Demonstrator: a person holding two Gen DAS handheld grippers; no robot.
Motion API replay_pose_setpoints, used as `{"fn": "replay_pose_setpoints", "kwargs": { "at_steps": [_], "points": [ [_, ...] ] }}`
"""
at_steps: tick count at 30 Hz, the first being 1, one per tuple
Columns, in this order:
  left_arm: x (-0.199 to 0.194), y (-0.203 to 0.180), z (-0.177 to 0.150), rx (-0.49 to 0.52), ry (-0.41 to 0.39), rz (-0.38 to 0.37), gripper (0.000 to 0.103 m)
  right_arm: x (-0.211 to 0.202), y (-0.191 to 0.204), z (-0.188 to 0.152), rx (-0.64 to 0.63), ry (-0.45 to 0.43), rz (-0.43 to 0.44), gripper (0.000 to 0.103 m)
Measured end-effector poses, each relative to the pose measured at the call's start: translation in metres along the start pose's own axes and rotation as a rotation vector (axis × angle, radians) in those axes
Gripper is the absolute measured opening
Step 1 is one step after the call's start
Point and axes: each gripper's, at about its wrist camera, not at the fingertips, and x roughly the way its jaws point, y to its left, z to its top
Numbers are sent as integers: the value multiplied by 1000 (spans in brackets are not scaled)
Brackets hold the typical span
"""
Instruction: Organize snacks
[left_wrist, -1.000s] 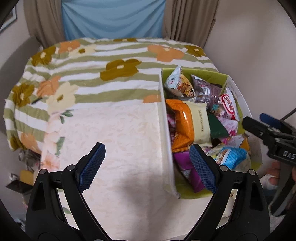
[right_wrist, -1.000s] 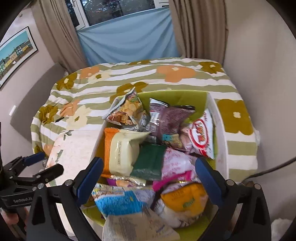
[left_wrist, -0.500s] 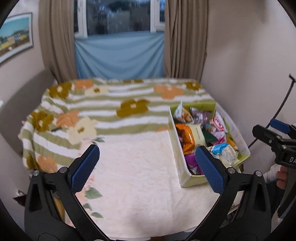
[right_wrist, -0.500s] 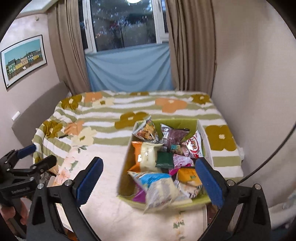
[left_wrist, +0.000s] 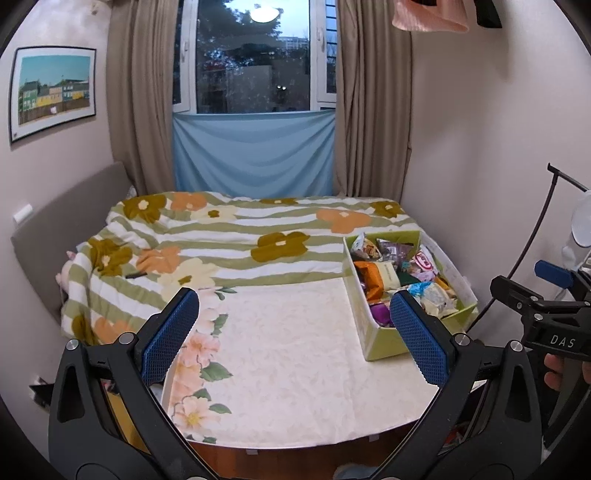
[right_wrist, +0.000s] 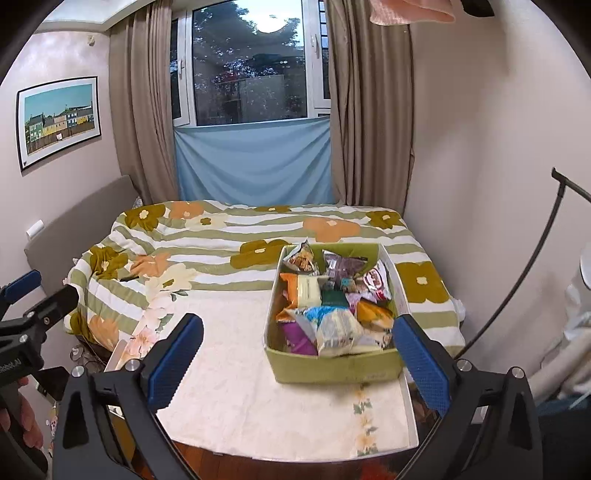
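A green cardboard box (right_wrist: 332, 367) full of several snack bags stands on the right side of a table with a cream floral cloth (right_wrist: 240, 369). It also shows in the left wrist view (left_wrist: 384, 343). Bags in it include an orange and cream pack (right_wrist: 303, 290), a purple bag (right_wrist: 341, 264) and a blue and white bag (right_wrist: 332, 325). My left gripper (left_wrist: 293, 332) is open and empty, held back over the table's near side. My right gripper (right_wrist: 295, 362) is open and empty, held back in front of the box.
A bed with a striped flower quilt (left_wrist: 229, 243) lies behind the table. A window with beige curtains (left_wrist: 373, 110) and a blue cloth (left_wrist: 255, 155) is at the back. A wall is close on the right, with a black cable (right_wrist: 532, 266). A picture (left_wrist: 51, 92) hangs left.
Both grippers have pulled up and back from close over the box. The whole table, bed and window now show. Both stayed open and empty.
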Motion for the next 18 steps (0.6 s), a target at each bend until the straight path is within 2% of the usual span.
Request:
{"fn": "replay_pose_setpoints", "kwargs": {
  "at_steps": [18],
  "points": [
    [-10,-9,-7,16,-2,-4,103,-22,-2,-9,13,-14,-31,102]
  ]
}}
